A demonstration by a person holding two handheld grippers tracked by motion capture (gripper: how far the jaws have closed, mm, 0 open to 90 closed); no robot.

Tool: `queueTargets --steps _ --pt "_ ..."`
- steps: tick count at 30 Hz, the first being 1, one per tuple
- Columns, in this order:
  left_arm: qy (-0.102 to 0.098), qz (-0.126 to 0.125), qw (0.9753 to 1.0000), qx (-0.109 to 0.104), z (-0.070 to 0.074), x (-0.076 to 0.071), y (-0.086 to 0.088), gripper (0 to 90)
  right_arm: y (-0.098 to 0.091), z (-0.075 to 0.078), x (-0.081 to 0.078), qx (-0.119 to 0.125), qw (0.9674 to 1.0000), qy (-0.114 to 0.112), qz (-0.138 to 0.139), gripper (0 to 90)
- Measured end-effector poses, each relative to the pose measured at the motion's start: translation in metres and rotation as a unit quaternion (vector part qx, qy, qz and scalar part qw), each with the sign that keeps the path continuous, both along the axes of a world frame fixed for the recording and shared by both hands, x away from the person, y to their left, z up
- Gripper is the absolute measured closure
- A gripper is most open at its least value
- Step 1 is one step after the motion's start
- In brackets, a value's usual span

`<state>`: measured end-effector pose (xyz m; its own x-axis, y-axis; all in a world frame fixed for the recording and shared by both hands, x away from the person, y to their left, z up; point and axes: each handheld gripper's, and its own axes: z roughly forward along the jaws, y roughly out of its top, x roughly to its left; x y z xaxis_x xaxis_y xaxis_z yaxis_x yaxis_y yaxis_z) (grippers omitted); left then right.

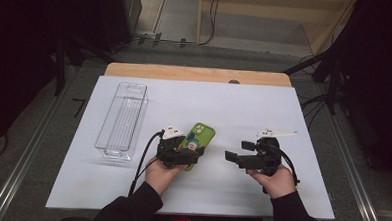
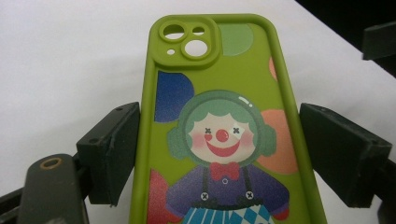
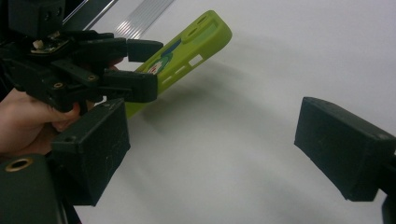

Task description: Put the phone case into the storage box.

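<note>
Lying tilted off the white worktop, the green phone case sits between the left hand-held gripper's jaws, which press its long edges. It looks light, bendy and slightly grippy; those edges, mid-length, suit a hold. The right hand-held gripper hovers nearby, jaws apart, empty.

White table bears a clear bin.

Green phone case w/ clown print; black tools
</note>
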<state>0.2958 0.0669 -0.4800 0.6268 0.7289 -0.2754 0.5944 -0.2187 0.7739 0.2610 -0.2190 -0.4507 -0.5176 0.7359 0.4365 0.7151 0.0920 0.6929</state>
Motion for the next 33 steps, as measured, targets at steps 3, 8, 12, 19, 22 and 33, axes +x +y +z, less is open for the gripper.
queueTargets --steps 3,8,12,19,22,33 --pt "-0.012 0.005 0.9999 -0.004 0.001 -0.002 0.000 16.5 0.004 0.002 0.004 -0.004 1.0000 -0.003 0.000 8.7" --pt "-0.017 0.017 0.9997 -0.011 -0.002 -0.002 0.002 16.5 0.008 0.008 0.008 -0.001 1.0000 -0.002 -0.001 8.7" --pt "-0.029 0.022 0.9992 -0.013 -0.002 -0.004 0.001 16.5 0.011 0.013 0.012 0.001 1.0000 -0.002 -0.004 8.7" --pt "-0.042 0.030 0.9985 -0.017 -0.003 -0.007 0.000 16.5 0.020 0.020 0.021 0.003 0.9999 0.002 -0.010 8.7" --pt "-0.047 0.031 0.9982 -0.019 -0.003 -0.008 -0.001 16.5 0.025 0.021 0.026 0.003 0.9999 0.002 -0.012 8.7" --pt "-0.073 0.028 0.9964 -0.033 -0.002 -0.013 -0.003 16.5 0.036 0.023 0.043 0.010 0.9998 0.016 -0.012 9.3"
